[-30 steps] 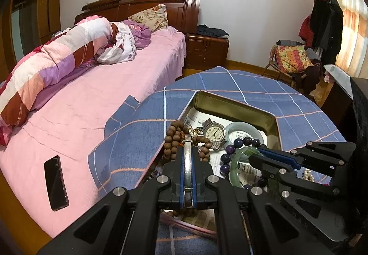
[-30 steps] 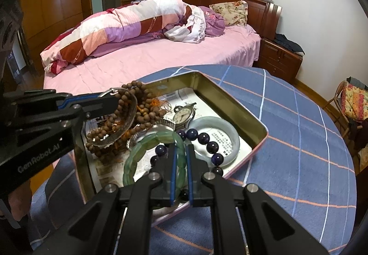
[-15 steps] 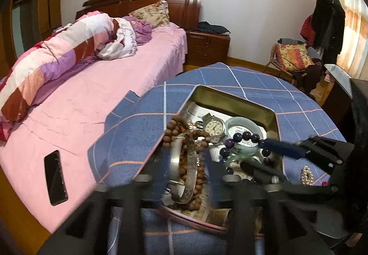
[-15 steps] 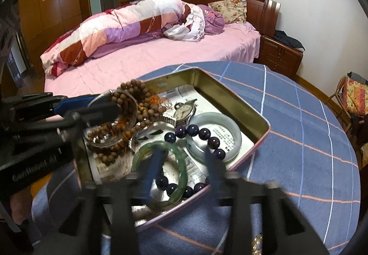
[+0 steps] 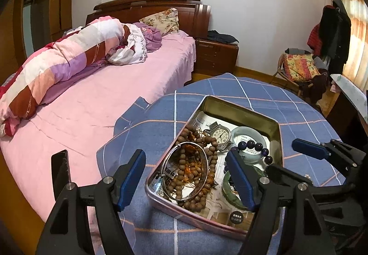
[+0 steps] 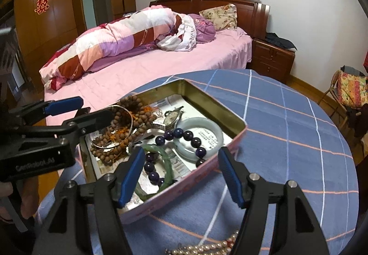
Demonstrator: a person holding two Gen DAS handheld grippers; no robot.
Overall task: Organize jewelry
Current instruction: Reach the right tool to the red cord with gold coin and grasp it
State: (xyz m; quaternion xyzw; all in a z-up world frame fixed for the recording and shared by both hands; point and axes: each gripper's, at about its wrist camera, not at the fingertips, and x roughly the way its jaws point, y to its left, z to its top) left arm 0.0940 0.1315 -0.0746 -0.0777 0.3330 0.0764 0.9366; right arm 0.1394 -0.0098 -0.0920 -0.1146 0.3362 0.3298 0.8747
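An open metal tin [image 5: 276, 140] lined with newspaper stands on the blue checked tablecloth. In it lie a wooden bead strand [image 5: 195, 137], a silver bangle [image 5: 165, 169], a watch [image 5: 220, 135], a pale jade bangle [image 5: 248, 137], dark purple beads [image 5: 253, 145] and a green bangle [image 5: 230, 190]. My left gripper [image 5: 185, 179] hangs over the silver bangle, its jaws opening, pads clear of it. My right gripper [image 6: 181, 174] hovers at the tin's near rim [image 6: 239, 133] above the green bangle [image 6: 169, 163] and purple beads [image 6: 184, 134], jaws opening, nothing pressed.
A pearl strand [image 6: 207, 248] lies on the cloth in front of the tin. A pink bed [image 5: 92, 105] with a rolled quilt borders the table on the left, a dark phone [image 5: 59, 169] near its edge. A cushioned chair [image 5: 299, 68] stands at the back right.
Both grippers were shut, the left on the silver bangle, the right over the green bangle and purple beads. Both have spread wide; the pieces now rest loose in the tin.
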